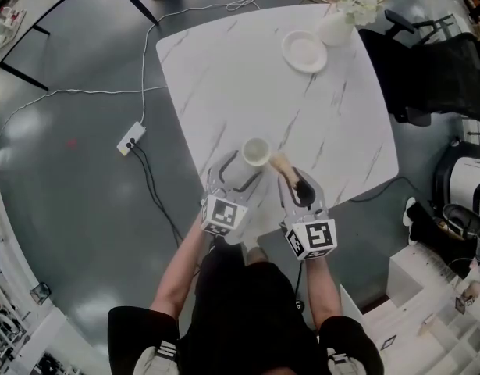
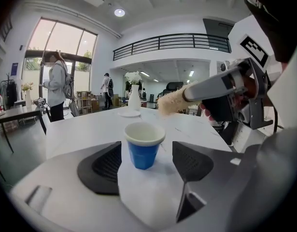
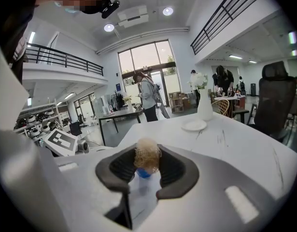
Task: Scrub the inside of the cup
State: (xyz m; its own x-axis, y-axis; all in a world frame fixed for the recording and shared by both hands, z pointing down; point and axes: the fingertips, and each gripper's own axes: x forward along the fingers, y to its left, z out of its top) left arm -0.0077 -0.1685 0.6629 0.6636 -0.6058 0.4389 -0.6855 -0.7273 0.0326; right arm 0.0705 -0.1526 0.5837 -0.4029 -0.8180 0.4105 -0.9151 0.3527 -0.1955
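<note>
Cup (image 2: 144,151), blue outside and white inside, stands upright on the table (image 1: 224,69), at lower centre of the head view and not far from the table's near edge. It looks empty.

Either side of it are the wide-open jaws of the left gripper (image 2: 147,164). Neither pad touches the cup, so nothing holds it yet. This is the main risk: if the brush (image 2: 173,100) goes in before the left jaws close, the bristles will likely drag the light cup over or push it along the smooth top towards that edge. A second risk is closing off centre. The pad that arrives first could push the cup sideways or tip it instead of clamping it.

The brush hangs to the upper right of the cup in the left gripper view, clear of the rim. The right gripper (image 3: 147,174) is clamped on its handle, with the tan bristle head pointing at the cup. If the head comes down off line, it could catch the rim and lever the cup over.

A plate (image 1: 304,51) and a vase (image 1: 337,26) stand well apart at the table's far side, out of harm's way.
</note>
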